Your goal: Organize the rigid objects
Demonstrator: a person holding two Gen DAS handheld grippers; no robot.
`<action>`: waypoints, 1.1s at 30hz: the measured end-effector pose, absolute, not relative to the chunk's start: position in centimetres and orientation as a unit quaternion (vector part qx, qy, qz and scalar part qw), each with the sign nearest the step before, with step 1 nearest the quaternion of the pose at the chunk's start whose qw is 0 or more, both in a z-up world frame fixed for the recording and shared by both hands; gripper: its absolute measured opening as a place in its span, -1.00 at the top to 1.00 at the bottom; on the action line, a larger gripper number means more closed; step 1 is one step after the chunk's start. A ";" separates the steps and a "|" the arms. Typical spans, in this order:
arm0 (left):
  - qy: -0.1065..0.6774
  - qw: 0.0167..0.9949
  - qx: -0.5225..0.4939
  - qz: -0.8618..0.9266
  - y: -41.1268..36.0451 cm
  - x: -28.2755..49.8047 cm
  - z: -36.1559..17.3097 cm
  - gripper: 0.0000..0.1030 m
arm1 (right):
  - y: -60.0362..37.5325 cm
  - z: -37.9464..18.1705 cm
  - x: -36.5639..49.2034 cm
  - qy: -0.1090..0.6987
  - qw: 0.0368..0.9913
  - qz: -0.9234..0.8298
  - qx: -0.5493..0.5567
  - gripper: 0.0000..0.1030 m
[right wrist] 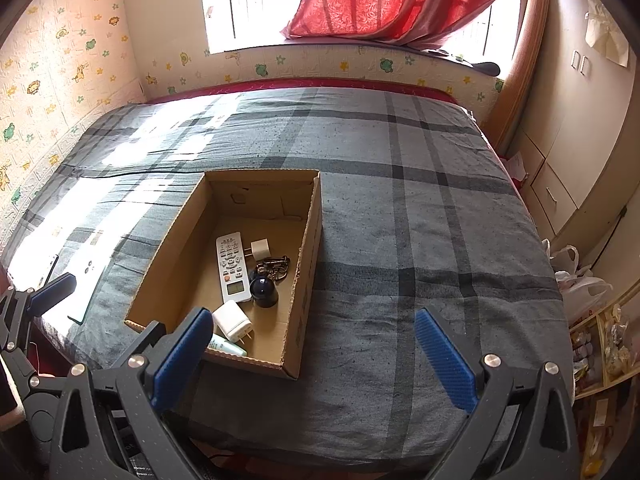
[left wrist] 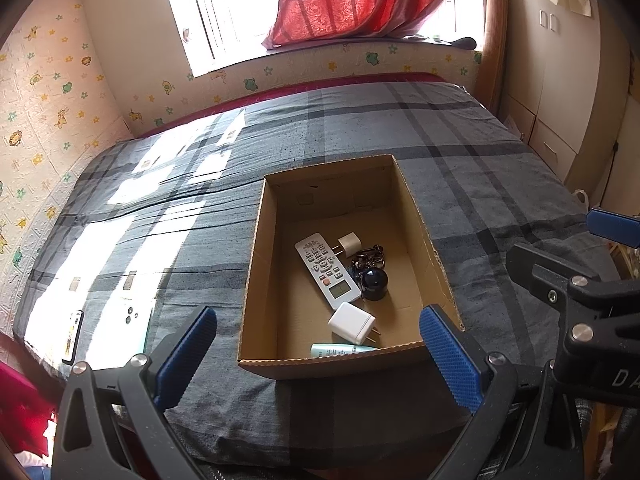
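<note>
On a plaid-covered bed, a cardboard box already holds a remote, chargers and keys, while both grippers, left and right, hover empty, fingers spread, two phones apparently awaiting collection at left.

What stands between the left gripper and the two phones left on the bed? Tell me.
Nothing visible does. The left gripper hangs open and empty at the bed's near edge; the two phones lie to its left on bare bedspread, outside the cardboard box.
</note>
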State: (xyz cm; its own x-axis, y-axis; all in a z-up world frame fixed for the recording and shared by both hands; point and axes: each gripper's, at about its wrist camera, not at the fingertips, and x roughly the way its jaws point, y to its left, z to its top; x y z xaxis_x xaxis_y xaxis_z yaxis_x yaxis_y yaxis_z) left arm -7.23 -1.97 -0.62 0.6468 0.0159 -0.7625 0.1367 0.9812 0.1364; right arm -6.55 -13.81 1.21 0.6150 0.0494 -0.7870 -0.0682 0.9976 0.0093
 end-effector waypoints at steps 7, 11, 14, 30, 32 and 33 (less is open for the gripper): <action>0.420 0.902 0.091 -0.030 -1.7 -7.3 -0.7 -1.00 | -13.4 1.1 -6.5 0.438 0.898 0.035 -0.011 -1.00; 0.420 0.903 0.089 -0.029 -1.6 -7.2 -0.7 -1.00 | -12.9 1.2 -6.4 0.438 0.898 0.037 -0.013 -1.00; 0.421 0.902 0.089 -0.027 -1.5 -7.1 -0.7 -1.00 | -12.7 1.2 -6.4 0.438 0.898 0.038 -0.015 -1.00; 0.421 0.902 0.087 -0.022 -0.8 -6.9 -0.9 -1.00 | -12.1 1.1 -5.9 0.437 0.898 0.038 -0.015 -1.00; 0.422 0.902 0.087 -0.022 -0.8 -6.8 -0.9 -1.00 | -12.1 1.1 -5.9 0.437 0.898 0.038 -0.014 -1.00; 0.422 0.902 0.086 -0.022 -0.8 -6.8 -0.9 -1.00 | -12.1 1.1 -5.9 0.437 0.898 0.038 -0.013 -1.00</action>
State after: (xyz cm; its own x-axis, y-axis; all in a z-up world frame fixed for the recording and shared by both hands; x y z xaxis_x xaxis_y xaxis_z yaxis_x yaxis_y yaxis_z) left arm -6.77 -0.80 -0.92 0.6429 0.0324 -0.7652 0.1132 0.9841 0.1369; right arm -5.93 -12.09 1.10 0.6144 0.0565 -0.7870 -0.0796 0.9968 0.0094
